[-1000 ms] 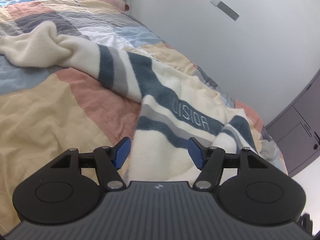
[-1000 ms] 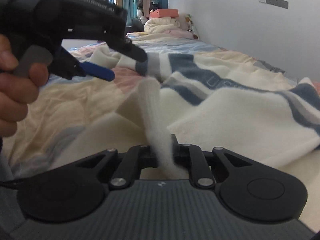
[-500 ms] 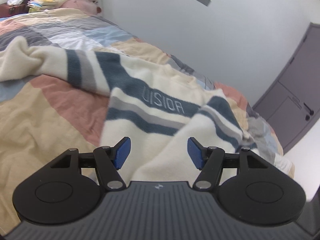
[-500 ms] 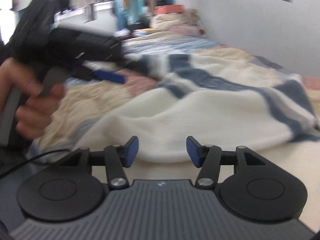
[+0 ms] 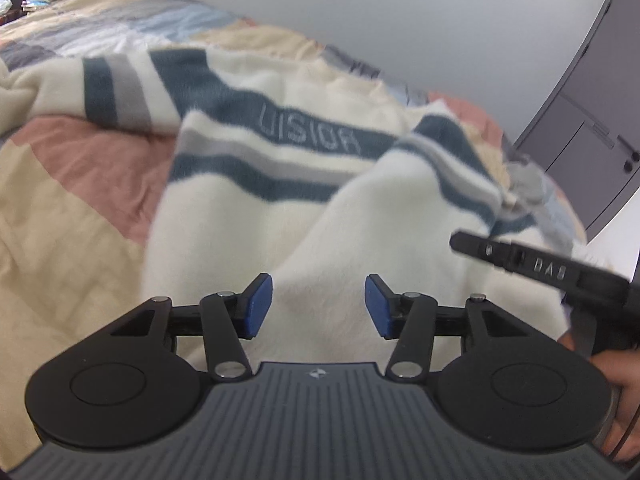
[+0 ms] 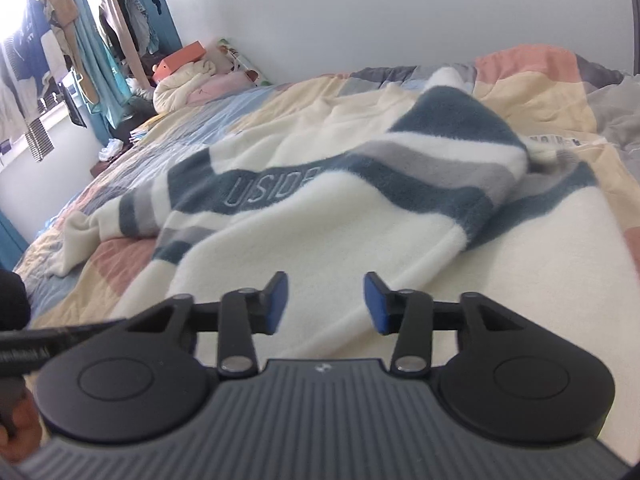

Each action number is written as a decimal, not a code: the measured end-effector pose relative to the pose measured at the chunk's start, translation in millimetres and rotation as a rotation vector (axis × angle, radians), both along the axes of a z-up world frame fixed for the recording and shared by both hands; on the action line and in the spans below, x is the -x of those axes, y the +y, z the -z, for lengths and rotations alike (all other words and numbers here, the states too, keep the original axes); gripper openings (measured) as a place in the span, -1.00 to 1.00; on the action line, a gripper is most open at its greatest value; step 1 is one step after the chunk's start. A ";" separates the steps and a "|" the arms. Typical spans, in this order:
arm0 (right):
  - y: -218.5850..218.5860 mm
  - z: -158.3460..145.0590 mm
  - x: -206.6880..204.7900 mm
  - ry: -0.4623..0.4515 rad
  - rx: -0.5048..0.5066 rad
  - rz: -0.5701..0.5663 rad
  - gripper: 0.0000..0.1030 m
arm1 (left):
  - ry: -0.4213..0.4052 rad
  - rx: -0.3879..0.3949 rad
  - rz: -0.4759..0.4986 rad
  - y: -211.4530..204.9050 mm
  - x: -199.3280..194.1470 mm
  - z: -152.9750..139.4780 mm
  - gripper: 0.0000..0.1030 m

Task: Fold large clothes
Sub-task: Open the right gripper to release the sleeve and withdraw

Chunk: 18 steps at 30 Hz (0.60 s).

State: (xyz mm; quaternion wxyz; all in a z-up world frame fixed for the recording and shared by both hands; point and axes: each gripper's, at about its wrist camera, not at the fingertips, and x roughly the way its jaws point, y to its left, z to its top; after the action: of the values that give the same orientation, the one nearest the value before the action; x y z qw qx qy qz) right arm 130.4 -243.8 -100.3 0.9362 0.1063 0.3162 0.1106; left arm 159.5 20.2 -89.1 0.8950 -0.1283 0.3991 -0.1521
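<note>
A cream fleece sweater [image 5: 256, 216] with dark teal and grey stripes and pale lettering lies rumpled on the patchwork bed [image 5: 72, 184]. My left gripper [image 5: 319, 306] hovers over the sweater's near cream part, its jaws closing with nothing pinched between the blue pads. In the right wrist view the same sweater [image 6: 340, 216] spreads ahead, one fold turned over at the right. Just above the sweater's near edge, my right gripper [image 6: 325, 303] has its jaws closing, with only cloth below them and none gripped. The right gripper's black finger [image 5: 520, 260] shows at the right of the left wrist view.
A grey wall runs along the bed's far side. A grey cabinet door [image 5: 592, 120] stands beyond the foot. Pillows and a plush toy [image 6: 192, 84] lie at the head, and clothes [image 6: 80, 20] hang by the window. A person's hand [image 5: 616, 396] holds the right gripper.
My right gripper let go of the cream cloth it pinched a second ago and swung to the right. My left gripper moved toward the sweater's body, and its jaws narrowed a little.
</note>
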 end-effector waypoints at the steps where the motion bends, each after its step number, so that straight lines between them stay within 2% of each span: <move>1: -0.4 0.6 0.2 -0.003 0.005 -0.007 -0.18 | 0.009 -0.008 0.003 -1.7 -1.6 3.5 0.10; 4: -0.5 11.6 -9.1 0.046 -0.015 -0.023 -0.19 | 0.027 -0.067 0.001 -8.8 -6.1 13.7 0.10; 8: 3.2 24.1 -14.6 0.064 0.025 -0.049 -0.21 | 0.043 -0.077 -0.007 -11.0 -9.0 16.5 0.10; 13: 2.6 28.7 -16.8 0.079 0.014 -0.054 -0.19 | 0.042 -0.029 -0.030 -3.2 -8.5 13.1 0.10; 18: 1.5 26.9 -13.3 0.084 0.016 -0.051 -0.20 | -0.036 0.034 -0.107 19.7 -2.1 -8.4 0.13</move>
State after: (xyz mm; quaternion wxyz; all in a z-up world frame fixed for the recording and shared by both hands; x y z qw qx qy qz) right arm 143.7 -242.4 -127.2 0.9198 0.0954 0.3589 0.1271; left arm 161.5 40.0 -80.7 0.9065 -0.1621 0.3730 -0.1130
